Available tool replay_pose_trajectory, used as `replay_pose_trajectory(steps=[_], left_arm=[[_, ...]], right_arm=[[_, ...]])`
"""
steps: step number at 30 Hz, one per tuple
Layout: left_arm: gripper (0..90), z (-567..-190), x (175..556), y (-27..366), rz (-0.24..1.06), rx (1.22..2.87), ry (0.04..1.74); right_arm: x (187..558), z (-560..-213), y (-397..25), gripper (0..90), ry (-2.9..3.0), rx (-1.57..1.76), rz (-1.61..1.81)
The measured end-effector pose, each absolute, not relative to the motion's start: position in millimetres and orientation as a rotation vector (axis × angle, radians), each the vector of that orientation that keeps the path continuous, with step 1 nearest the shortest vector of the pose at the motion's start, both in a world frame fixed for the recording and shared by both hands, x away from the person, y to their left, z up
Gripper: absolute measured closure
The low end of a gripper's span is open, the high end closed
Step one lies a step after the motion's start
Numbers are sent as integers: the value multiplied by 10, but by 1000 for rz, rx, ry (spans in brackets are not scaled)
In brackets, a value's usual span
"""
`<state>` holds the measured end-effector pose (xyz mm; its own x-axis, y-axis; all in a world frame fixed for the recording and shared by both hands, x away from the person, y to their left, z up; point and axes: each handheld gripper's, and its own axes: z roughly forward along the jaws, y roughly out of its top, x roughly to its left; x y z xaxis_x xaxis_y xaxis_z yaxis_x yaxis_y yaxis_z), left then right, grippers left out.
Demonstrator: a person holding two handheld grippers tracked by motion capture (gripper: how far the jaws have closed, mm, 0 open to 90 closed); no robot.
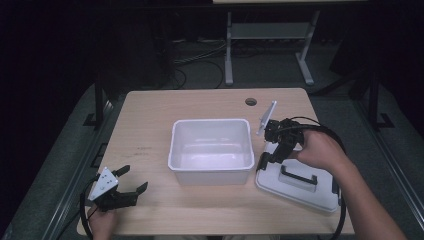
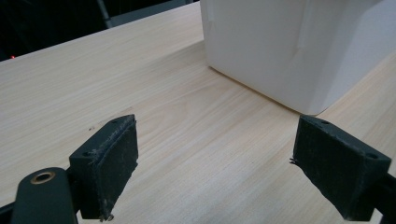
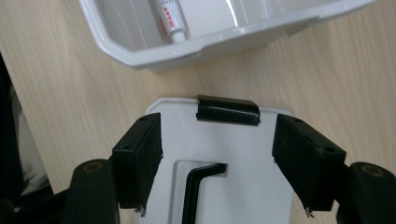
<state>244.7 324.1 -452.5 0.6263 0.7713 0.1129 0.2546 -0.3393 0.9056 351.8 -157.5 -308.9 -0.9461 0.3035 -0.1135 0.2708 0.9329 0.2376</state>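
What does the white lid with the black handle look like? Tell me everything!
The lid is flat, white and looks like plastic. A black handle sits in a dip in its middle, and black clips hang at its short ends. It lies flat on the wooden table, right of the white box. The right gripper hovers open over one end.

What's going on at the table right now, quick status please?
Right gripper open, over the white lid by its black clip. Left gripper open, idle on the table. Bin beside the lid; nothing blocking.
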Motion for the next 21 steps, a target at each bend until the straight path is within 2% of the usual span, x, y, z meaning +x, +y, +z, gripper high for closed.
replay_pose_trajectory(steps=[21], left_arm=[[135,-4527,2446,3225,672,1892,817]], right_arm=[[3449,-3425,-1936,298,2930,556,325]])
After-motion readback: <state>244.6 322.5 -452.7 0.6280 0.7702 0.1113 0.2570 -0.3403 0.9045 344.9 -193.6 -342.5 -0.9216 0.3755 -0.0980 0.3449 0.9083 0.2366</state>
